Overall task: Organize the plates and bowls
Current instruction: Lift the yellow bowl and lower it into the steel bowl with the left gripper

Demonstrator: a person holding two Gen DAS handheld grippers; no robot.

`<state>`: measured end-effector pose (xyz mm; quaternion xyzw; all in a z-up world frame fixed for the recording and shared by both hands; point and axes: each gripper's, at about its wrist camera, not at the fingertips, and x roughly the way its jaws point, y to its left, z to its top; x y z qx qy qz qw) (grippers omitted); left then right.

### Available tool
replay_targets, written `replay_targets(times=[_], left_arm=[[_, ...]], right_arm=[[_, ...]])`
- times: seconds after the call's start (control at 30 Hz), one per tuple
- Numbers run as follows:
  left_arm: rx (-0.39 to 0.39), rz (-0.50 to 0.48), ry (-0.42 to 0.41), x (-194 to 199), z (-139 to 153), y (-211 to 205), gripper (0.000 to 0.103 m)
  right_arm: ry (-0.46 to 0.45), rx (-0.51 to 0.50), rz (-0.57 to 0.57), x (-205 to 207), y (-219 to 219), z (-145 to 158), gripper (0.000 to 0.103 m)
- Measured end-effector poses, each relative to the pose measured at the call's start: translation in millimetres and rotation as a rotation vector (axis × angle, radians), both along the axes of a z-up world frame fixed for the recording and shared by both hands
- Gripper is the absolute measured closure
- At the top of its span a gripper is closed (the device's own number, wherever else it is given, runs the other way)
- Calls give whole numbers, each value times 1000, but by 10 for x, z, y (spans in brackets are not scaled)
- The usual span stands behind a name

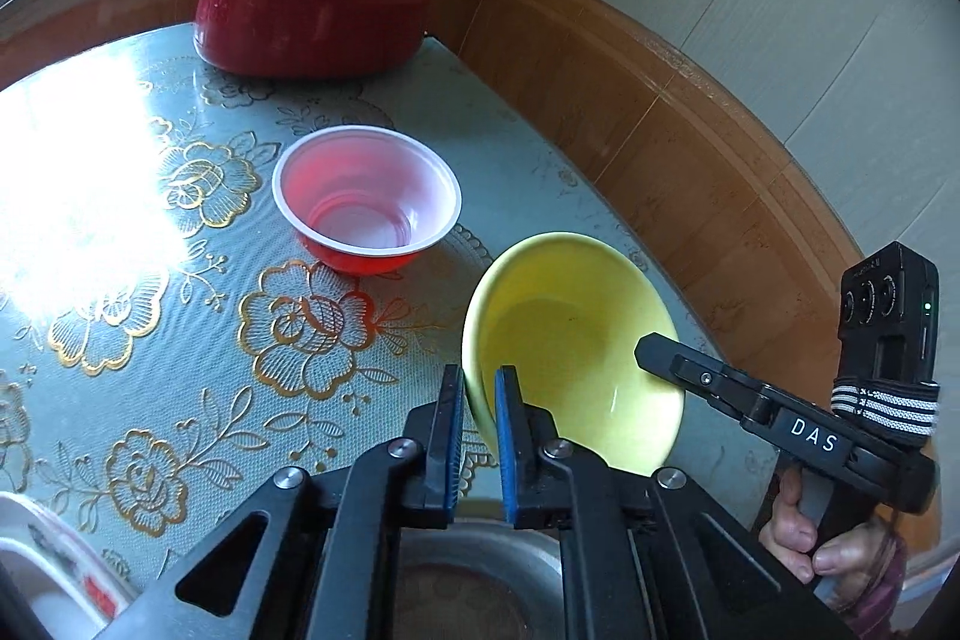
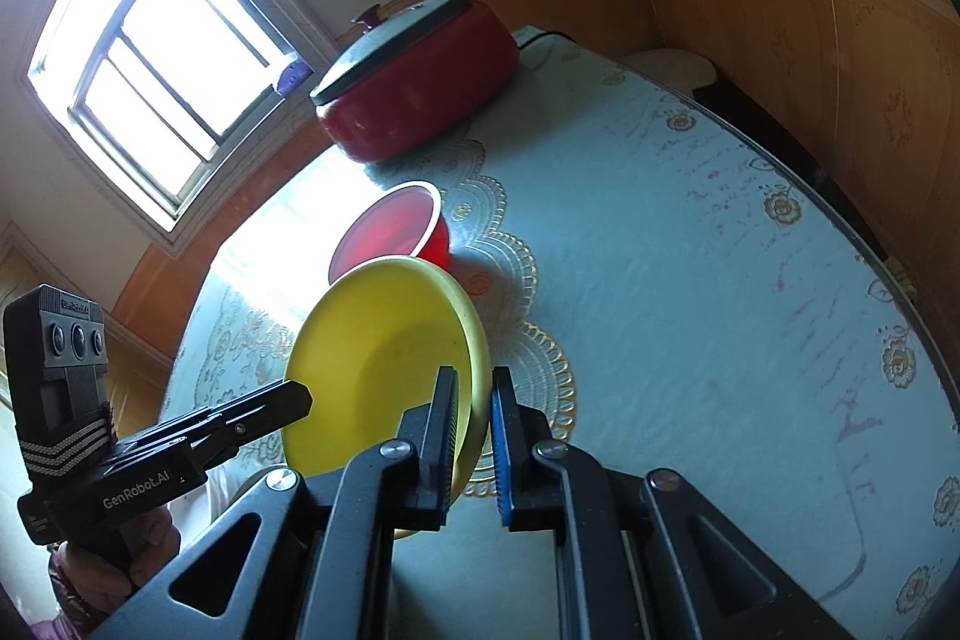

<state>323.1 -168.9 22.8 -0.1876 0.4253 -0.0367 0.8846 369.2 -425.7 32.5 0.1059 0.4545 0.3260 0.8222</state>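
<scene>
Here the yellow bowl [image 1: 576,340] is plain, glossy and shallow, with a smooth thin rim and a paler sheen at its bottom; it is tilted and held above the table [image 1: 180,232], pinched on opposite sides of its rim. The left gripper [image 1: 480,400] is clamped on the near edge of the rim, one blue-padded finger inside the bowl and one outside. The right gripper [image 2: 474,400] is likewise closed on the far side of the rim, its finger reaching into the hollow as seen from the left wrist view. Just beyond the yellow bowl stands a red bowl [image 1: 367,199] with a white rim and pale inside, upright on the flowered tablecloth. Farther back, near the wall, sits a red cooker [image 1: 315,13] with a grey lid. A hand [image 1: 822,538] grips the right gripper's handle.
</scene>
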Motion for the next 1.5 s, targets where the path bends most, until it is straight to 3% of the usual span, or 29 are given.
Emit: replay_targets(times=[0.47,1.07,1.5], left_arm=[[-1,42,-44,-707,226,91,93],[57,44,1,-1377,14,78,93],[93,19,34,-1464,-185,-47,92]], right_arm=[[-15,23,76,-545,270,99,94],[53,-37,100,-1128,398,-192,94],[46,-126,92,-1265,378,-298,92]])
